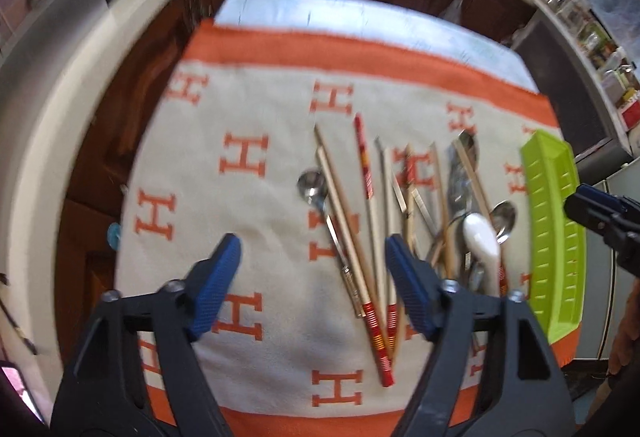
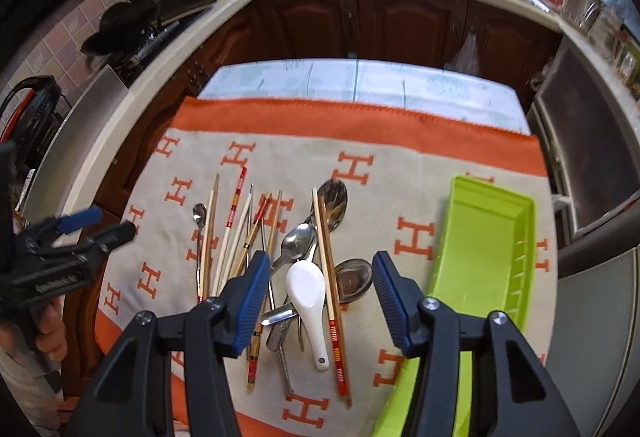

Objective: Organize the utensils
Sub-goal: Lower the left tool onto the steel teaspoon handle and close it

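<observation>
On the orange-and-cream cloth (image 2: pixel 280 141) that covers the tabletop, the utensils lie in a loose heap: a fan of chopsticks (image 1: pixel 362 197) to the left, and to the right a tangle of metal spoons (image 2: pixel 298 239) with a white ceramic spoon (image 2: pixel 306 287) lying on top of them and one chopstick crossing the pile. Just right of the heap stands a green slotted tray (image 2: pixel 486 233), with nothing in it, which looks like the place where the utensils are meant to go. Both grippers hang above the cloth and point steeply down. The left gripper (image 1: pixel 314 277) has its fingers apart over bare cloth and the left edge of the chopstick fan, clamped on nothing. The right gripper (image 2: pixel 320 287) has its fingers apart on either side of the spoon tangle, and they do not look pressed on anything yet. Chopsticks are light, stiff and thin, so they would likely roll or slip out of a loose pinch; taking one across its middle, clear of its neighbours, seems safest. The ceramic spoon is smooth, brittle and heavier at the bowl, so a hold on the handle close to the bowl should keep it from tipping. Metal spoons are slick and nested together, and lifting one may drag others along.
</observation>
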Demonstrator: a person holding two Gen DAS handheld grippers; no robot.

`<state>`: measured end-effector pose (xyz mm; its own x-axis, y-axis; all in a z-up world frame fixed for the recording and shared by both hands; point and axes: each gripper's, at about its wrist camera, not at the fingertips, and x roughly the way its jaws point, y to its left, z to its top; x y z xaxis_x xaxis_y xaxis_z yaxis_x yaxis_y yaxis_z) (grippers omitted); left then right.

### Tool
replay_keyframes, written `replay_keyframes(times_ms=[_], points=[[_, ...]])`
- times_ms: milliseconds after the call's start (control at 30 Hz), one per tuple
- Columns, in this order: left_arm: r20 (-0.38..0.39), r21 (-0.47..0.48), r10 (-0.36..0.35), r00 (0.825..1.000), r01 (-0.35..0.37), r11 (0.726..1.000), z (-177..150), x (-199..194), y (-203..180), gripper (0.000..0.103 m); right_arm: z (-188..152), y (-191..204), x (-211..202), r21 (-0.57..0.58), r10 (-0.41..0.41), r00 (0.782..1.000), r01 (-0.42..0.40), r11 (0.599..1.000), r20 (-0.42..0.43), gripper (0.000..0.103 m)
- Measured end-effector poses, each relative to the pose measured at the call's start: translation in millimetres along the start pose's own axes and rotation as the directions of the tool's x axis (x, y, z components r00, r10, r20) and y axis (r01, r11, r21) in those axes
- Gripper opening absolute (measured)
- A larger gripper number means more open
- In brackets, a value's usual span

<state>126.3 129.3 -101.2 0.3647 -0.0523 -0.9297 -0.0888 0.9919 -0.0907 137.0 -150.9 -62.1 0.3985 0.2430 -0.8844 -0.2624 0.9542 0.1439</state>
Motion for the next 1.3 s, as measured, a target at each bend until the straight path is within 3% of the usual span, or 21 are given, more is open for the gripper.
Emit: replay_keyframes(times_ms=[267, 567, 1033, 1300], points=[[-0.128, -0.080, -0.026, 0.991, 0.016, 0.997, -8.0, 61.4, 10.2, 0.038, -0.2, -12.5, 46.0, 0.060, 0.021, 0.992, -0.013, 0.998, -0.126, 0.046], [-0.206, -0.138, -0.054, 0.977, 0.025, 0.990, -11.7, 89.9, 7.9, 0.023, -0.6, -23.0, 73.8, 0.096, 0.058, 0.977, -0.039, 0.995, -0.203, 0.040], [-0.233, -0.219, -0.090, 0.968, 0.038, 0.975, -0.9, 101.5, -0.3, 0.021, -2.9, -23.9, 72.9, 0.094, 0.074, 0.977, -0.056, 0.994, -0.200, 0.040], [-0.244, -0.208, -0.073, 0.967, 0.021, 0.978, 4.9, 103.6, -13.0, 0.021, -5.9, -22.6, 74.8, 0.086, 0.078, 0.976, -0.061, 0.994, -0.204, 0.040]])
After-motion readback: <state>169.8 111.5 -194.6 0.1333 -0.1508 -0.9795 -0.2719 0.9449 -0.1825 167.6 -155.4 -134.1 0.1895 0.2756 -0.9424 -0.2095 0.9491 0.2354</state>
